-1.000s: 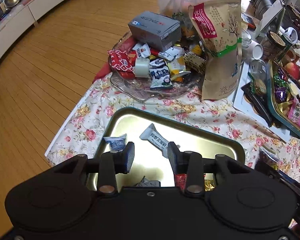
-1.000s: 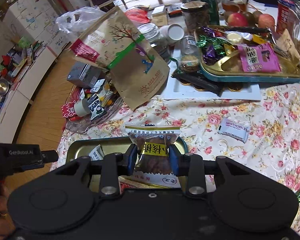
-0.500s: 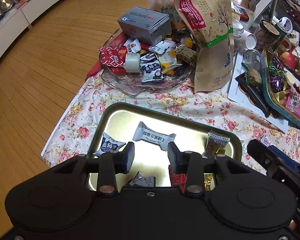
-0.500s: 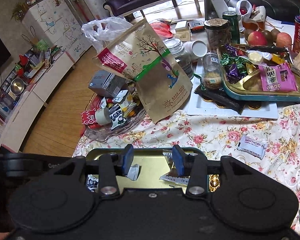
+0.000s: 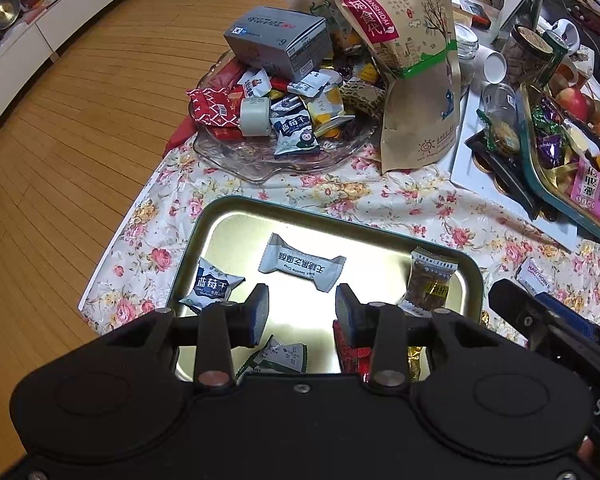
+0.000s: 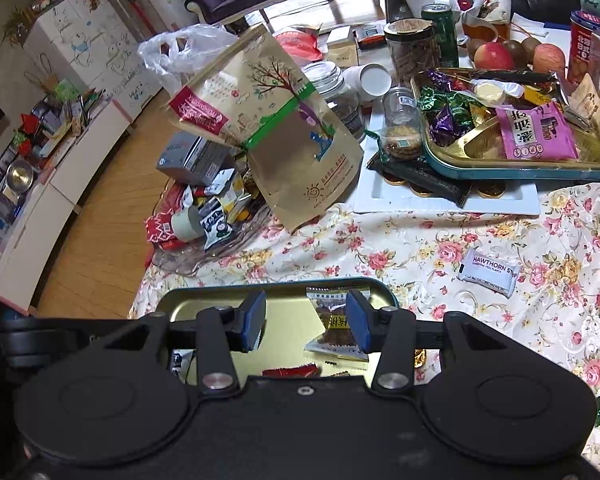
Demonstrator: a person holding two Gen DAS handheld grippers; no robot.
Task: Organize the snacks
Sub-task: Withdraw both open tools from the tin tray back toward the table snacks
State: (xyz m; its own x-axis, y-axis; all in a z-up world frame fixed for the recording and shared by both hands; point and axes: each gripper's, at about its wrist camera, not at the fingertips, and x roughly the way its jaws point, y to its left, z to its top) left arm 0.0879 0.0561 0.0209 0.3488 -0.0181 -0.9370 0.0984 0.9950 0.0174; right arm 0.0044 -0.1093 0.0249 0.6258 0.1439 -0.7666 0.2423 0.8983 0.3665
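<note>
Right wrist view shows the hawthorn packet (image 6: 488, 271) lying flat on the flowered counter (image 6: 420, 240) at about two o'clock from the right tool (image 6: 306, 316), well apart from the gold tray (image 6: 204, 300). That tool's jaws stand apart with nothing between them; a brown snack (image 6: 334, 324) lies in the tray beneath. The left tool (image 5: 302, 312) is likewise parted and empty above the tray (image 5: 236, 216), where a grey wrapper (image 5: 302, 262) and a blue packet (image 5: 210, 286) sit. The loose packet looks like the next pick. It lies thin and flat, so the jaws should straddle its short sides, press low, then close gently.
</note>
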